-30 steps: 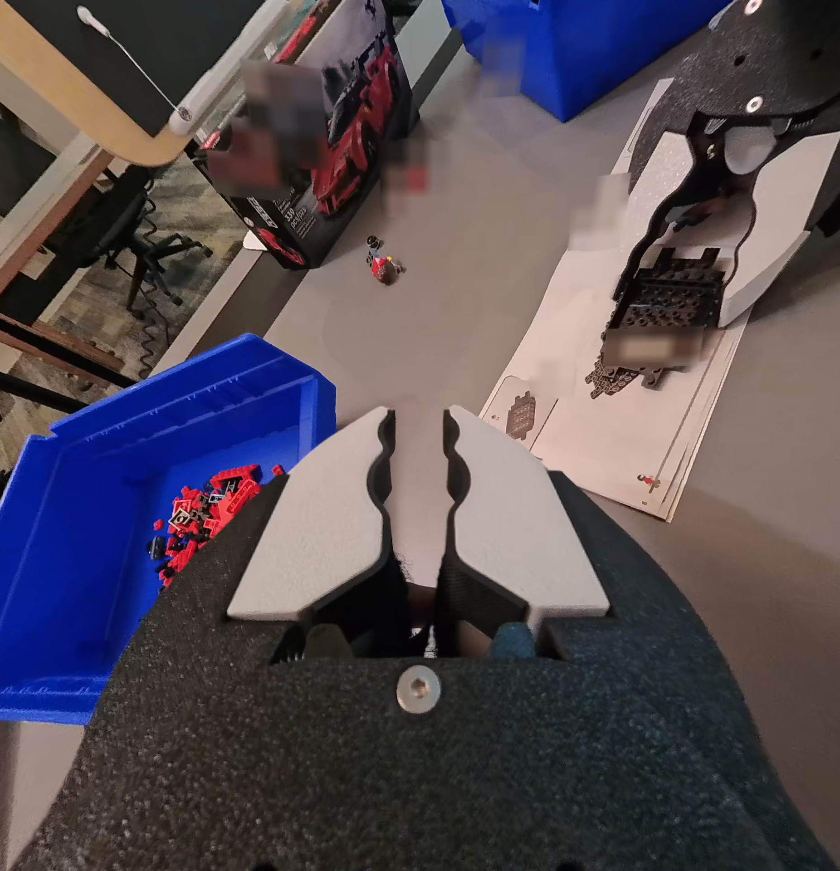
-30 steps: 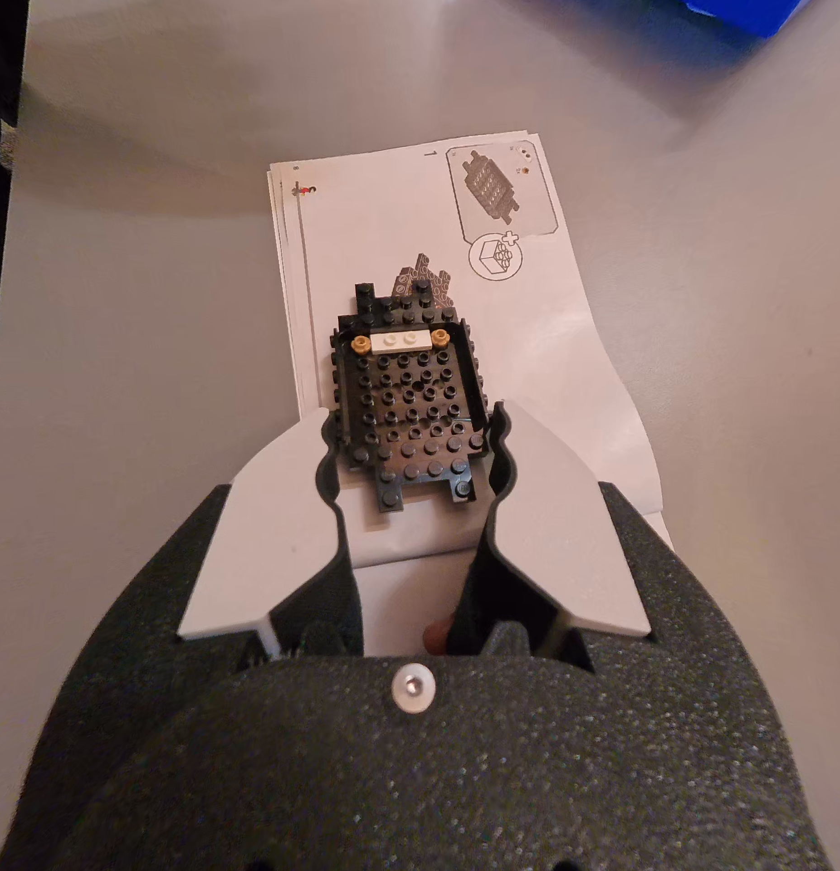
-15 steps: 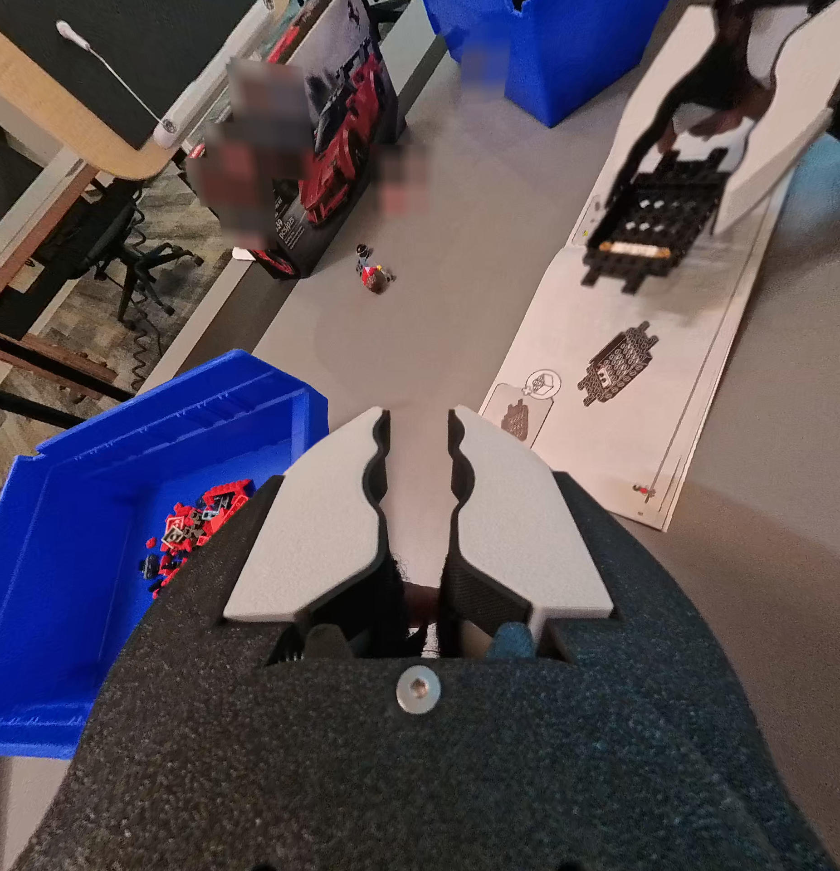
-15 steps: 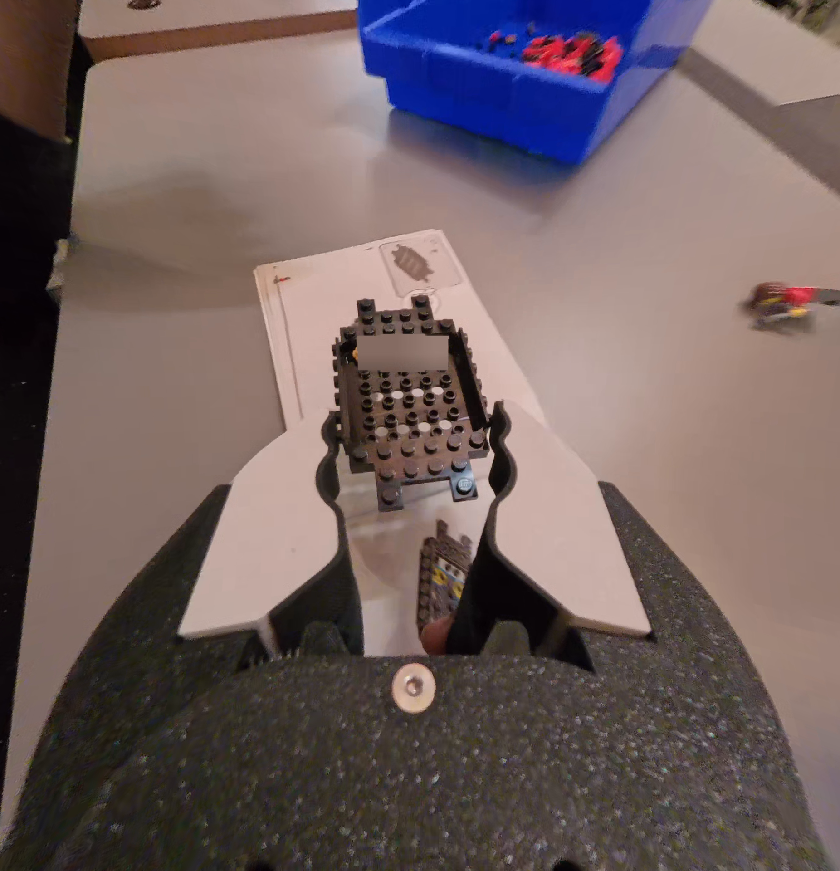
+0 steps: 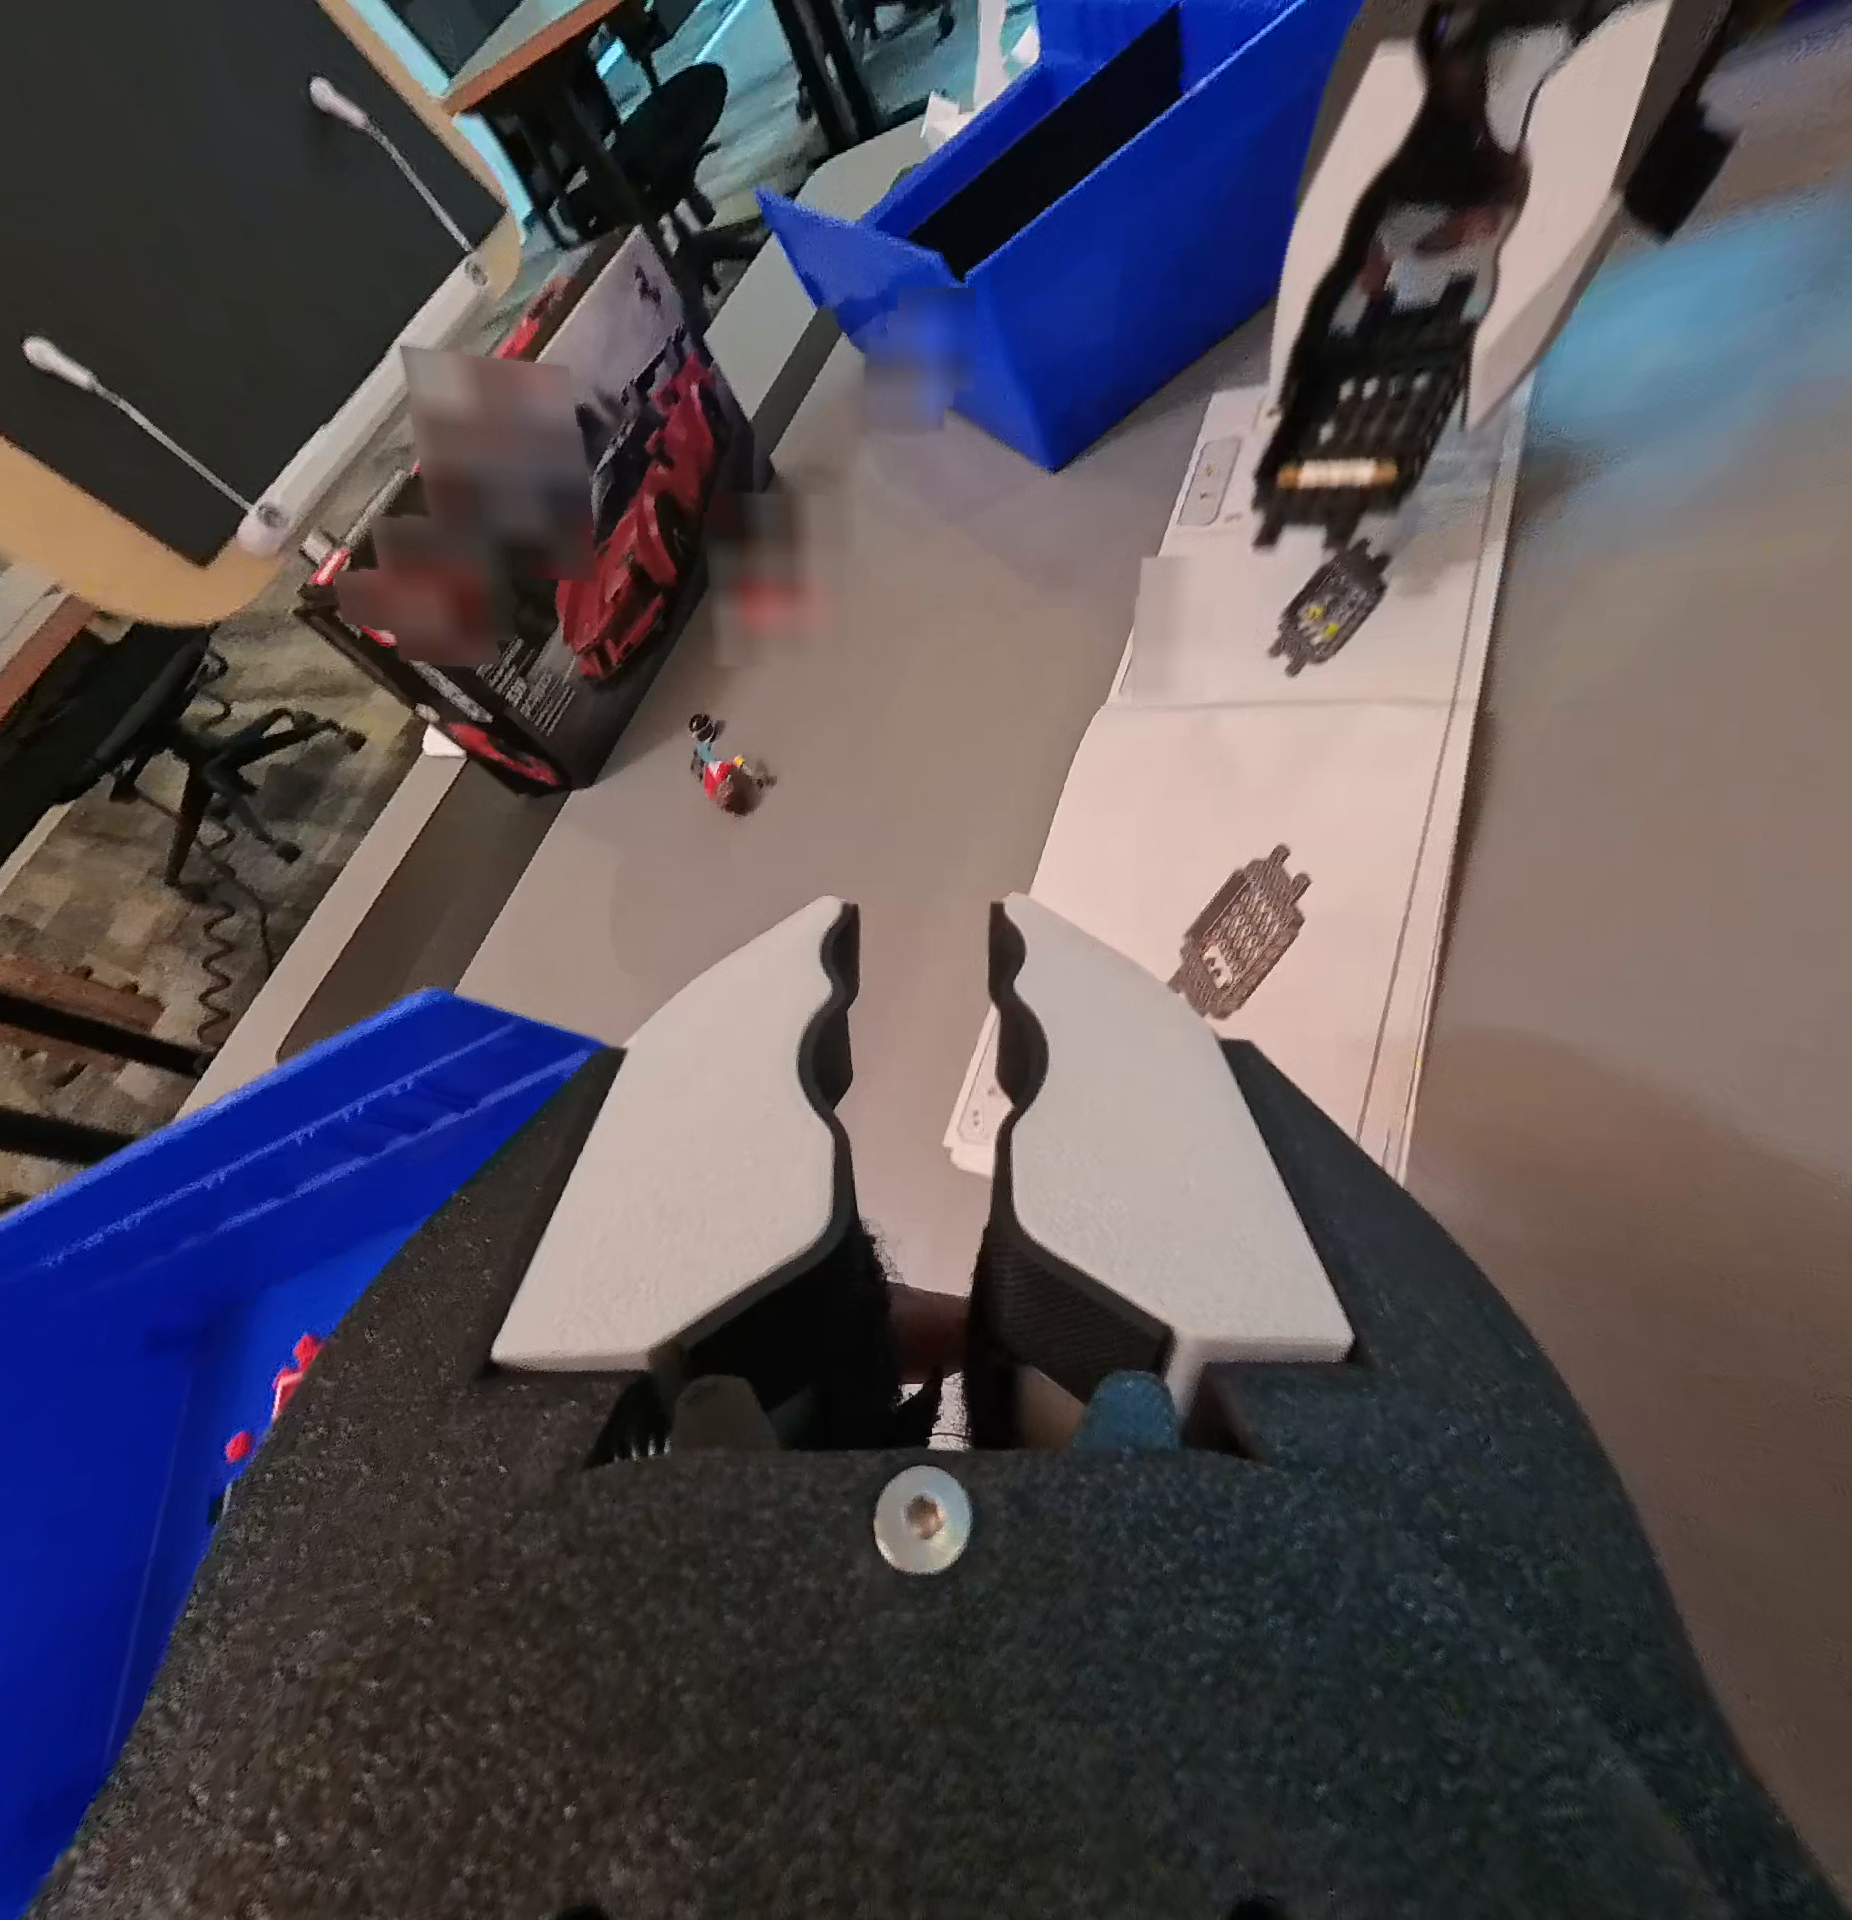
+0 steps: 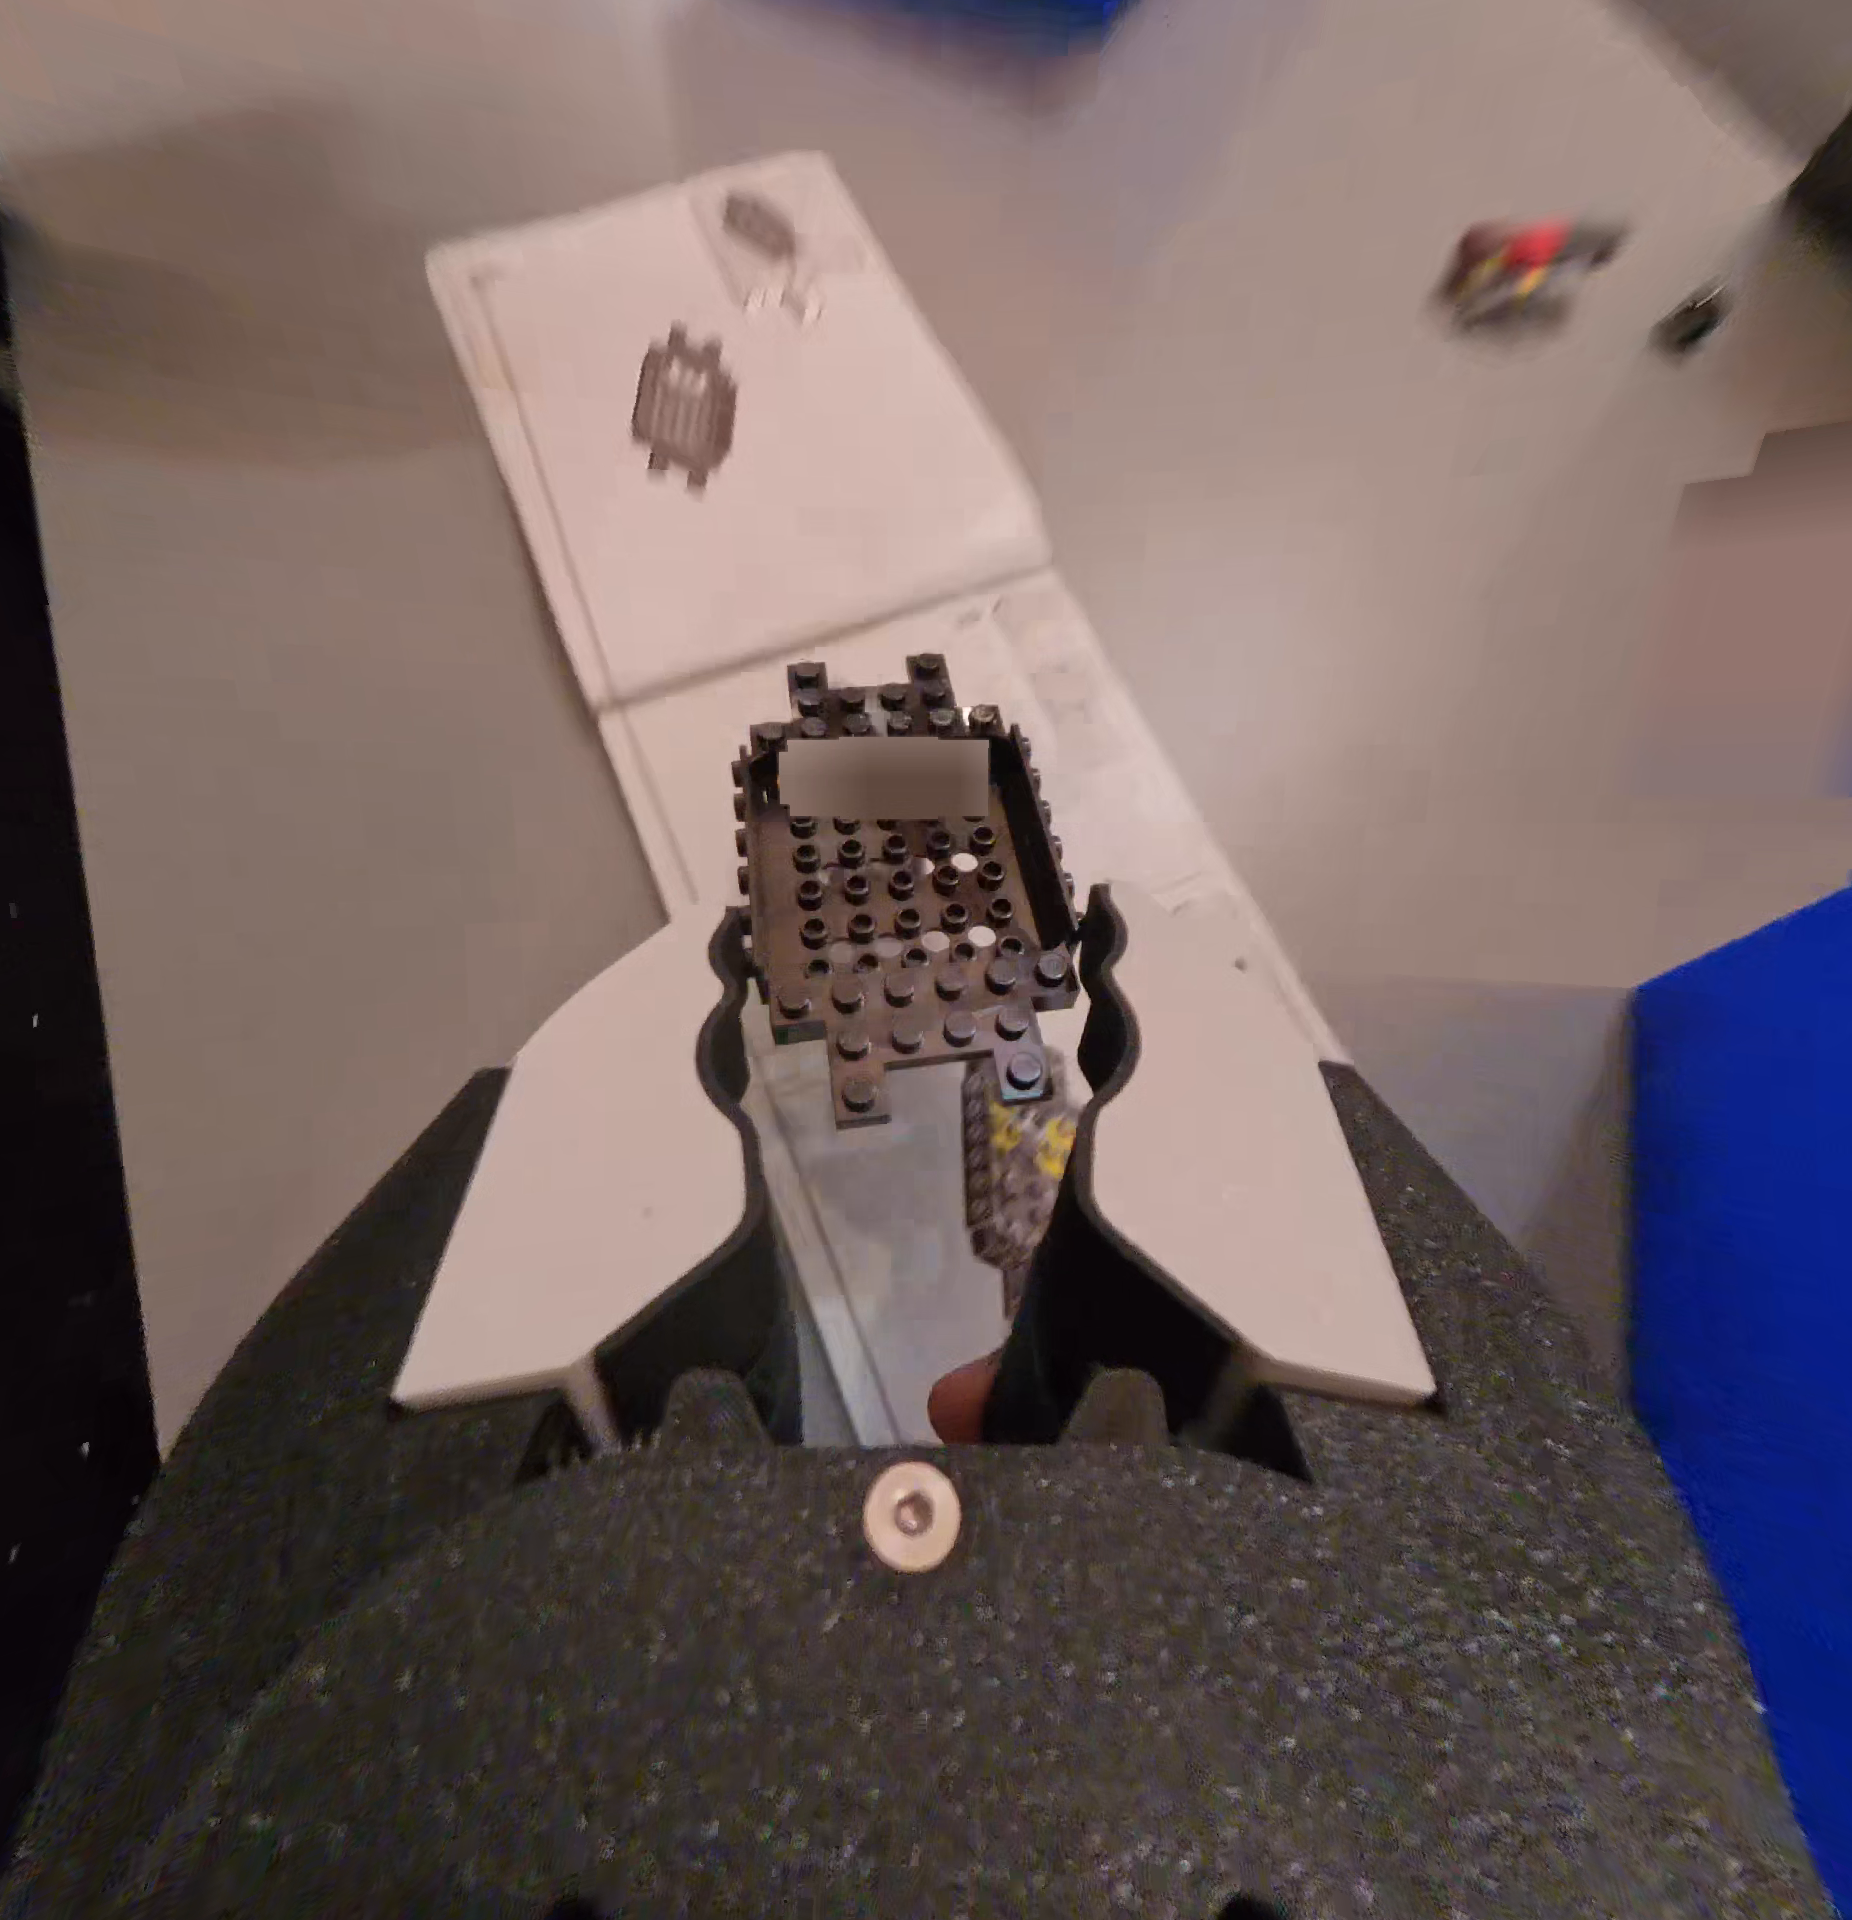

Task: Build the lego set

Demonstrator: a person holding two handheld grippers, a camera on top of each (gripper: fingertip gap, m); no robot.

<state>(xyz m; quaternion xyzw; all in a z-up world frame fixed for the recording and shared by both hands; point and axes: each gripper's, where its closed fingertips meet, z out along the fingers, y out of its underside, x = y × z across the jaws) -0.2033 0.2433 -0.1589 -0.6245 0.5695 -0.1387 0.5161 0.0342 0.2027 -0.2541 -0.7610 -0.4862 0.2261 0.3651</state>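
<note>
My right gripper (image 6: 917,914) is shut on a black studded brick assembly (image 6: 901,894), pads pressed on its two sides. It holds the assembly in the air above an open white instruction booklet (image 6: 756,540). The left wrist view shows this gripper (image 5: 1389,343) blurred at the top right, with the assembly (image 5: 1358,426) hanging over the booklet (image 5: 1265,790). My left gripper (image 5: 922,935) is slightly open and empty, above the grey table (image 5: 901,644) between a blue bin (image 5: 278,1143) and the booklet.
The near blue bin holds small red and black pieces. A second blue bin (image 5: 1047,312) stands at the back and shows at the right in the right wrist view (image 6: 1763,1247). A dark toy box (image 5: 610,582) and a small minifigure (image 5: 730,779) lie left of the booklet. Left tips to right tips: about 25 cm.
My right gripper has lifted the black assembly off the booklet and swung it, still gripped. My left gripper's jaws opened a little, stayed empty, and the view tilted up.
</note>
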